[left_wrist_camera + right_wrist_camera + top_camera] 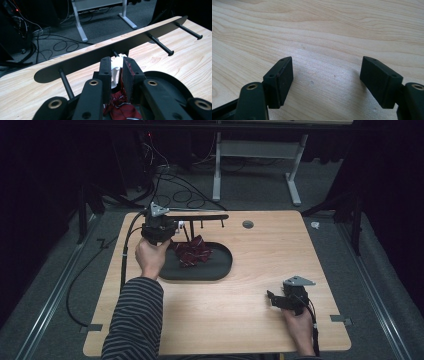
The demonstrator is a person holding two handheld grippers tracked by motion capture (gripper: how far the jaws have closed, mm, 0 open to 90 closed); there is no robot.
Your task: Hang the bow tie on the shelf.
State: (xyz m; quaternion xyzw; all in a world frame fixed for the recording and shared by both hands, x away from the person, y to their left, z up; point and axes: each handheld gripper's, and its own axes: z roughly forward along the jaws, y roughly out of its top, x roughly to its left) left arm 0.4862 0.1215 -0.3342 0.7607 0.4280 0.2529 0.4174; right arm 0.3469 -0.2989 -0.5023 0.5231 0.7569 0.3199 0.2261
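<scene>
One dark red cloth (191, 251) lies in the black tray (220, 267) — fingers (108, 72) pinching it.

One table (240, 310), one black tray (220, 267), one peg rack (200, 216), one red cloth (192, 252), two tools.

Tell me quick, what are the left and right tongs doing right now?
Left tongs: closed on a dark red cloth with a white tag, above the black tray.
Right tongs: open, holding nothing, over the bare table.
</scene>
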